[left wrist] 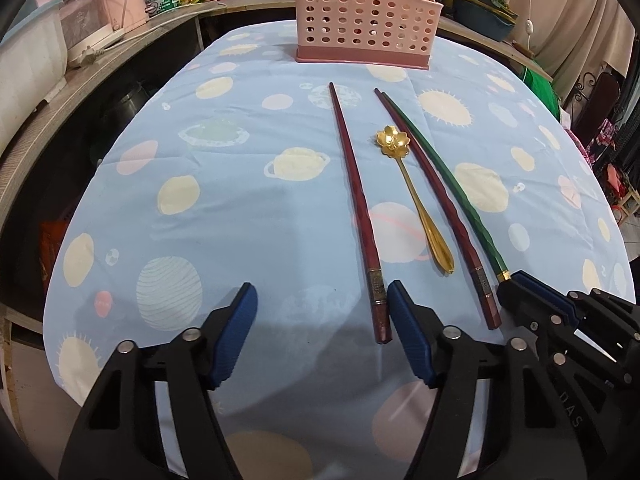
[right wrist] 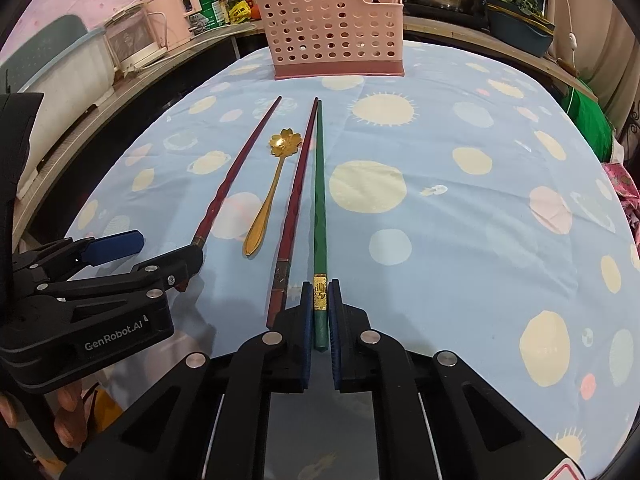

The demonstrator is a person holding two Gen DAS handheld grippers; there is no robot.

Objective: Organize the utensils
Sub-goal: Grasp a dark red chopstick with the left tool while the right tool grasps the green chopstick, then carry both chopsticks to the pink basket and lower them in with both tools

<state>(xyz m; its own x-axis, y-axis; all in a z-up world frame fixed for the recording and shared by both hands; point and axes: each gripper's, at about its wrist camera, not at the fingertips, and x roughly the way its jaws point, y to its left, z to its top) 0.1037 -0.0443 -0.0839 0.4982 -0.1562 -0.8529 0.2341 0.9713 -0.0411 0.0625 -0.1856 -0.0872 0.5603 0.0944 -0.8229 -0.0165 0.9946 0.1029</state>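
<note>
A green chopstick (right wrist: pixel 319 216) with a gold patterned band near its thick end lies lengthwise at the centre of the right wrist view, its butt pinched between the blue pads of the right gripper (right wrist: pixel 321 312), whose jaws are pressed together on it; just to its left, tips nearly touching, lies a dark red chopstick (right wrist: pixel 294 196) with a dull metal band, then a gold spoon (right wrist: pixel 269 196) with a flower-shaped bowl, then a second dark red chopstick (right wrist: pixel 236 172) further left; all four point toward a pink perforated plastic utensil basket (right wrist: pixel 328 28) standing at the top centre on a light blue tablecloth (right wrist: pixel 460 220) printed with suns and planets; the left gripper (left wrist: pixel 322 308), lower centre of its own view, stands spread over the cloth, no thing between its jaws, its right blue pad (left wrist: pixel 404 320) just beside the banded end of the leftmost red chopstick, and contact cannot be told; white lettering on its black body at lower left of the right wrist view reads "GenRobot.AI"; fingers (right wrist: pixel 68 404) of a hand show beneath it; along the upper edge a cluttered counter (right wrist: pixel 192 46) carries a pink appliance, green packets whose print is too small to read, and steel pots.
</note>
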